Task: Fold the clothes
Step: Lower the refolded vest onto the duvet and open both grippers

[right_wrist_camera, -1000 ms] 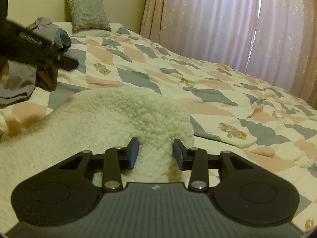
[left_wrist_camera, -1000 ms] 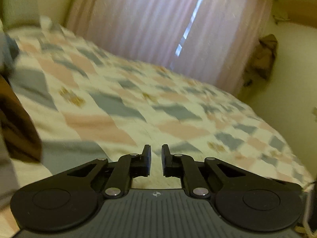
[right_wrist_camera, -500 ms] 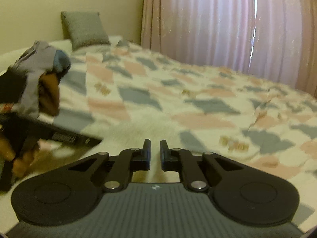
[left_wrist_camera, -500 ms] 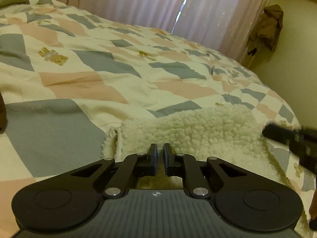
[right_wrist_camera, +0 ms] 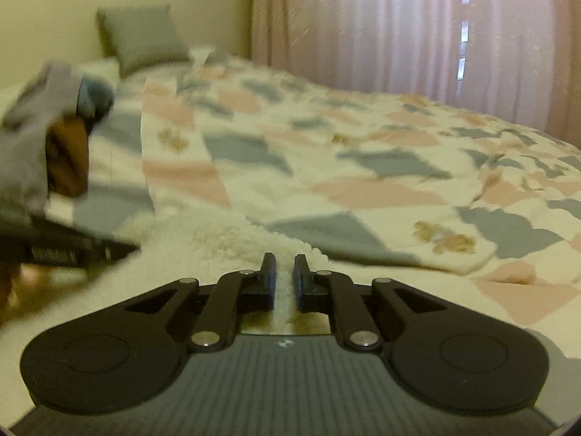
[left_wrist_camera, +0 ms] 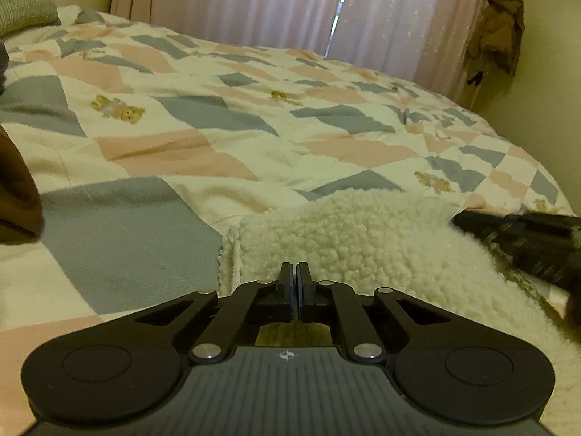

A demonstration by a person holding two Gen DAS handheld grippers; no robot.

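Observation:
A cream fleece garment (left_wrist_camera: 363,239) lies on the patchwork quilt (left_wrist_camera: 189,152) of a bed. My left gripper (left_wrist_camera: 294,270) has its tips pressed into the fleece's near edge. Its jaws are closing and stand almost together, pinching the pile. In the right wrist view the fleece (right_wrist_camera: 203,239) reaches under my right gripper (right_wrist_camera: 285,263). A strip of fleece sits between those jaws, which are easing open a little while the pads still hold it. Each gripper shows in the other's view: the right gripper (left_wrist_camera: 526,239) blurred at the right edge, the left gripper (right_wrist_camera: 65,250) at the left.
A pile of grey, blue and brown clothes (right_wrist_camera: 47,134) sits on the quilt to the left. A grey pillow (right_wrist_camera: 141,32) leans on the wall at the head of the bed. Pink curtains (left_wrist_camera: 290,3) hang behind it, and a brown cloth (left_wrist_camera: 501,29) hangs on the right wall.
My left gripper came down onto the fleece and its jaws drew together. My right gripper went from wide open around the fleece to nearly shut on it and shifted sideways.

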